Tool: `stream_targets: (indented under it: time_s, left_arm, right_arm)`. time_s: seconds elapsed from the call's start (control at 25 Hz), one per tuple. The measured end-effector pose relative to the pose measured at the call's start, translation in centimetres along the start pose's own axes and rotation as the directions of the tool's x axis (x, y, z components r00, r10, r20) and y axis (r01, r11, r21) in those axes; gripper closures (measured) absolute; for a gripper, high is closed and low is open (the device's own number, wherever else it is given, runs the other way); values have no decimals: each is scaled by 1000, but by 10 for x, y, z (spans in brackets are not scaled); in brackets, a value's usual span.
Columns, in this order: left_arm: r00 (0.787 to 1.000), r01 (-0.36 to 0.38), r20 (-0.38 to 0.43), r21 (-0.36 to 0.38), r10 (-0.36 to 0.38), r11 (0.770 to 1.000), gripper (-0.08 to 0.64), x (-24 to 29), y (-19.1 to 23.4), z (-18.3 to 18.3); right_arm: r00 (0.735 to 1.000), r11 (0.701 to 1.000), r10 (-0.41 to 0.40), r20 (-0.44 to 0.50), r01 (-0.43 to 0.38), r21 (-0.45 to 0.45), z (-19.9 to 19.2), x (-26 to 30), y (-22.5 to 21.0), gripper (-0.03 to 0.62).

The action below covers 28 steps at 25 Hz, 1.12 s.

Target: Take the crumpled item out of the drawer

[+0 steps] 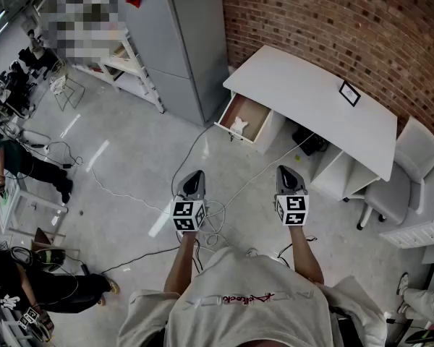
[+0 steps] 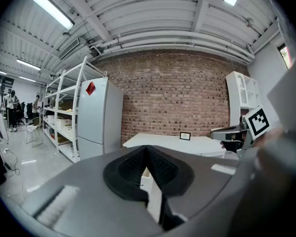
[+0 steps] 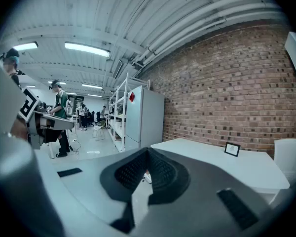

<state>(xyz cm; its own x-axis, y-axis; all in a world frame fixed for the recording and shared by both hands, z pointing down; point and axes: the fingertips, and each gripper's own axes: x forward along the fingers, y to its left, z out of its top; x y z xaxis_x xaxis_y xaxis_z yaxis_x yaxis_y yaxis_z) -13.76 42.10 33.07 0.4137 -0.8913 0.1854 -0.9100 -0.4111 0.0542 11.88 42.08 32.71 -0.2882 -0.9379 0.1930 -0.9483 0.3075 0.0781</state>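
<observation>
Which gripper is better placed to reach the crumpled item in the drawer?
Left, marginally. Left gripper and right gripper are shut, about equally far from the crumpled item, but the open drawer juts toward the left one, clear of the desk.

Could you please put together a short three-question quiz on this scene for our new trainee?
1. True or false: the drawer is open and the crumpled item lies inside it.
2. How do the jaws of the left gripper and the right gripper stand? A: together, holding nothing. B: wide apart. C: closed on the crumpled item.
3. Fill in the missing word: the small picture frame stands on the white ___ beside the brick wall.

Key: 1 true; 2 A; 3 desk.
</observation>
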Motion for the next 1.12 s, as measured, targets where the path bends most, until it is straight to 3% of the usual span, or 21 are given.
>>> stream_targets:
  time_s: [0.48,1.12]
  left_arm:
    - [1000,0,-10,3,0,1000,551,6,4,3]
    - [1000,-10,-25,9,10,1000,551,12,-37,-5]
  right_arm:
    - [1000,1000,12,-1,-12,11,-1,5,2,580]
    - [998,998,61,-10,-61,6,-17,-7,-20,580]
